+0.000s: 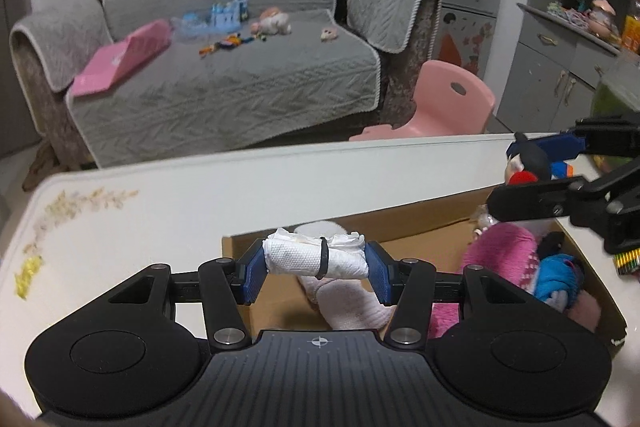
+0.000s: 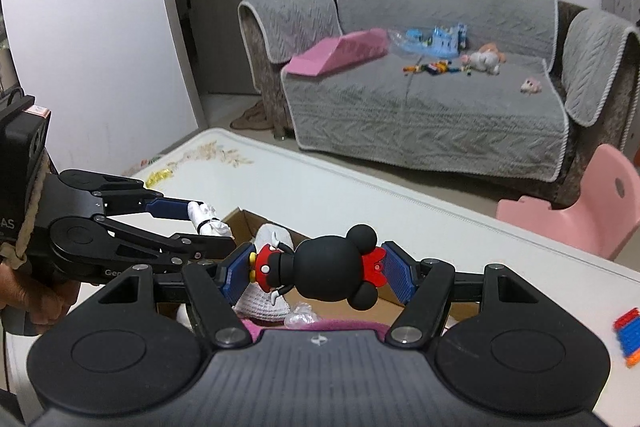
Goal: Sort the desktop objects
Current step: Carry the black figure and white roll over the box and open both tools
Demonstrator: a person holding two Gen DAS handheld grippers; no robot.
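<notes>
Behind the white surface stands a grey sofa strewn with toys and a pink box; a pink chair sits beside it.

On the surface rests an open cardboard box. It contains a white knitted item, a pink knitted item and a blue plush piece.

The left gripper hovers over the box's left end. Its blue fingers are clamped on a rolled white tissue bundle, which is bound by a dark band and lies crosswise between the pads.

The right gripper hovers over the box's right portion. Its fingers are clamped on a black mouse figurine with red shorts and a red bow; the figurine lies sideways, head toward the right pad.

A stack of coloured bricks lies on the surface to the right of the box. A yellow scrap lies near the surface's left edge.
</notes>
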